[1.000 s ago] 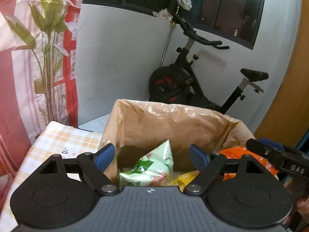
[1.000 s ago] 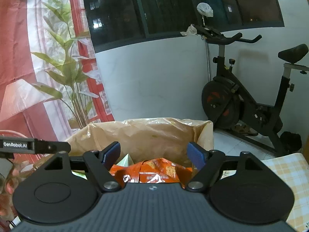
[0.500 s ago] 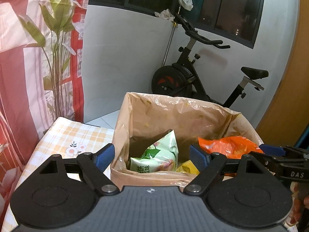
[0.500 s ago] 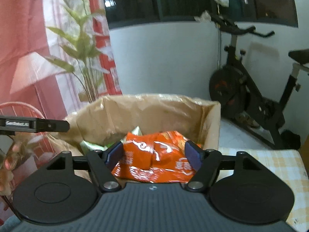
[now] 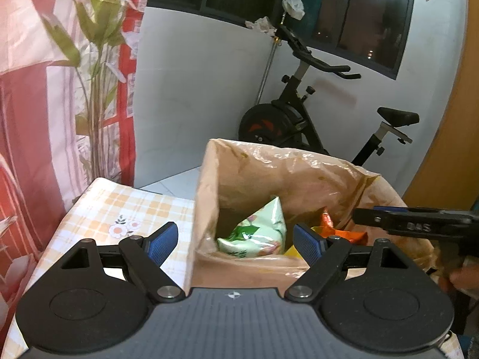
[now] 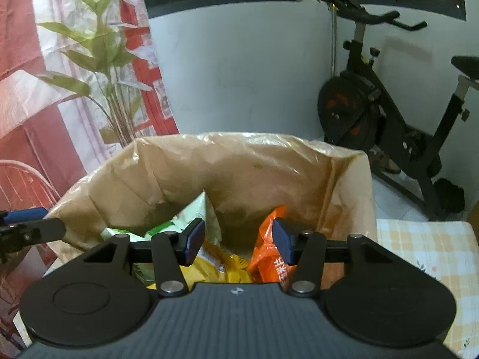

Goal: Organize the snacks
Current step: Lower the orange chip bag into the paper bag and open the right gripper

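Observation:
A cardboard box lined with a tan plastic bag (image 5: 287, 176) stands on the checked tablecloth (image 5: 119, 212). Inside lie a pale green snack bag (image 5: 257, 233), an orange snack bag (image 6: 269, 257) and a yellow packet (image 6: 209, 266). My left gripper (image 5: 236, 239) is open and empty, in front of the box's near left corner. My right gripper (image 6: 238, 239) is open and empty, above the box's near edge, with the orange bag just below its right finger. The right gripper also shows in the left wrist view (image 5: 413, 224) at the box's right side.
A black exercise bike (image 5: 302, 116) stands behind the table against the white wall. A red and pink curtain with a leaf print (image 5: 60, 89) hangs at the left. The tablecloth (image 6: 425, 248) continues to the right of the box. A red chair back (image 6: 24, 185) is at the left.
The orange bag has dropped from between the right gripper's fingers into the box, and those fingers have come closer together. The left gripper has drawn back and to the left of the box.

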The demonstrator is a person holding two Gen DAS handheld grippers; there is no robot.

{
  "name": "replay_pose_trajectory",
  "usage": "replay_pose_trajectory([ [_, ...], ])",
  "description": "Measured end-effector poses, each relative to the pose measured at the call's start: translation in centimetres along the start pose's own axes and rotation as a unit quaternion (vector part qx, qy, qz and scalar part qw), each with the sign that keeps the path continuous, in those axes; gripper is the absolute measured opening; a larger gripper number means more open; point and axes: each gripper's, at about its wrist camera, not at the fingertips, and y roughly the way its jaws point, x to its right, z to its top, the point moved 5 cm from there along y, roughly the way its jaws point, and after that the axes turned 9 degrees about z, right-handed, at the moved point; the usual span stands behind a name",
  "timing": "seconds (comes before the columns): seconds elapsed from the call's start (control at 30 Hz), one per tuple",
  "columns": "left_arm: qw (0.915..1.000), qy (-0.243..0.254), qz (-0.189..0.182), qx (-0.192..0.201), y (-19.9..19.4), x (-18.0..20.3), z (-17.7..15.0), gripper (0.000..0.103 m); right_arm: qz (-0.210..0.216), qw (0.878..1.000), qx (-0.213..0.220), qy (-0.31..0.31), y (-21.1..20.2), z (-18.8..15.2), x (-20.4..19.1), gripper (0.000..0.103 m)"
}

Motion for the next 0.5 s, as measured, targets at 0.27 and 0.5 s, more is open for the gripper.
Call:
replay_pose_trajectory([
  [0.27, 0.9998, -0.001, 0.016, 0.012, -2.6, -2.2, -0.2, 0.086, 0.014, 0.999, 0.032, -0.019, -3.8, -1.1, -1.3, 0.054],
  [0.5, 0.9991, 0.0, 0.039, 0.014, -4.9, -4.4, -2.4, 0.085, 0.044, 0.996, 0.065, -0.04, -7.5, -2.9, -2.4, 0.054],
])
